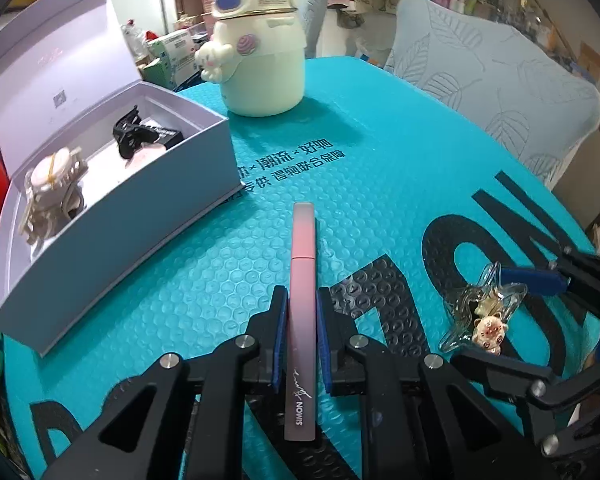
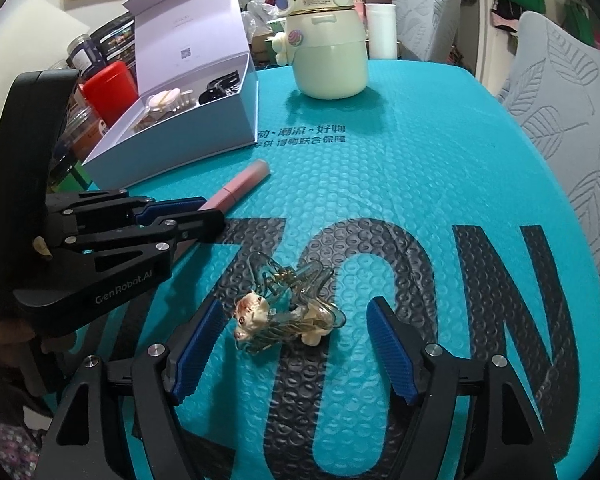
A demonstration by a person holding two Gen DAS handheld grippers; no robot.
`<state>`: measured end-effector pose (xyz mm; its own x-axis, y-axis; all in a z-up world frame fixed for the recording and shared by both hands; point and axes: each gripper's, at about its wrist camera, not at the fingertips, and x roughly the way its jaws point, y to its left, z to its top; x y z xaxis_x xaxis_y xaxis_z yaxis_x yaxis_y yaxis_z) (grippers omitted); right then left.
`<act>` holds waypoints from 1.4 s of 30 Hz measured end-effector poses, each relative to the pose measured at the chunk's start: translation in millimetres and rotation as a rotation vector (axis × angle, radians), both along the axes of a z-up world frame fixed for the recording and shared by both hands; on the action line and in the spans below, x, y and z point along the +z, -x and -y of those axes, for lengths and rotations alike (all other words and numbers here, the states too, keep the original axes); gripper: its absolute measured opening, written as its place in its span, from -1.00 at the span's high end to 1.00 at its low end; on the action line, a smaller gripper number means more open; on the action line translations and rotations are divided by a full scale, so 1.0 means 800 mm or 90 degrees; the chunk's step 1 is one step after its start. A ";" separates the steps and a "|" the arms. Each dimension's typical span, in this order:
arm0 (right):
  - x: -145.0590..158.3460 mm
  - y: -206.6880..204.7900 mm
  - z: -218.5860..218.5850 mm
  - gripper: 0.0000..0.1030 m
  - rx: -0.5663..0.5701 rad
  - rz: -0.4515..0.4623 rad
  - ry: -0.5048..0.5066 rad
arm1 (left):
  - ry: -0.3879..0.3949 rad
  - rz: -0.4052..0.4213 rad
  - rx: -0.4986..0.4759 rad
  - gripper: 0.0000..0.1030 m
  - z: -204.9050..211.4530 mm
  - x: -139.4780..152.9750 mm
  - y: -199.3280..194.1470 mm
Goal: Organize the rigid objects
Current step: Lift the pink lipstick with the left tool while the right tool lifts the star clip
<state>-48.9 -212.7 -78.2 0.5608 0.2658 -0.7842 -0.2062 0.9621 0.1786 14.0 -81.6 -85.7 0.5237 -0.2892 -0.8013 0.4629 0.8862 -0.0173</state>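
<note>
The worktop (image 2: 440, 152) is covered in teal bubble wrap with big black letters, and everything I am sorting sits on it. At the far edge stands a cream bottle (image 1: 260, 64), out of my way. To my left lies the open box (image 1: 112, 184), lid up, already holding a black clip (image 1: 140, 136) and a beige clip (image 1: 54, 188).

My left jaws (image 1: 302, 340) are clamped tight on a pink tube (image 1: 302, 280). Its long axis runs straight out along my fingers, the cap end pointing away from me, so the box lies ahead and off to the left of its tip. I judge that swinging the tube left over the box's near wall is what this hand does next, and the tube's length should go along the box, not across it.

My right jaws (image 2: 296, 348) stand wide, pads clear on both sides of the clear clip (image 2: 292, 308) with the little animal charm, which lies on the black lettering. It sits squarely between my fingers, touching neither. The right hand is plainly nearer to it; closing here should take it, though its springy, uneven shape could twist as the pads meet it.
</note>
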 end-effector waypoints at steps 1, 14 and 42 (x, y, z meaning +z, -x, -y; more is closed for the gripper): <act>0.000 0.000 -0.001 -0.26 -0.001 0.002 0.000 | 0.009 -0.002 0.005 0.72 -0.002 0.000 0.000; 0.005 0.002 0.008 0.06 -0.013 0.015 -0.006 | 0.045 -0.017 -0.002 0.75 -0.015 0.006 0.012; 0.041 0.003 -0.107 0.06 0.154 0.049 -0.027 | 0.032 0.041 0.150 0.75 -0.138 0.058 0.078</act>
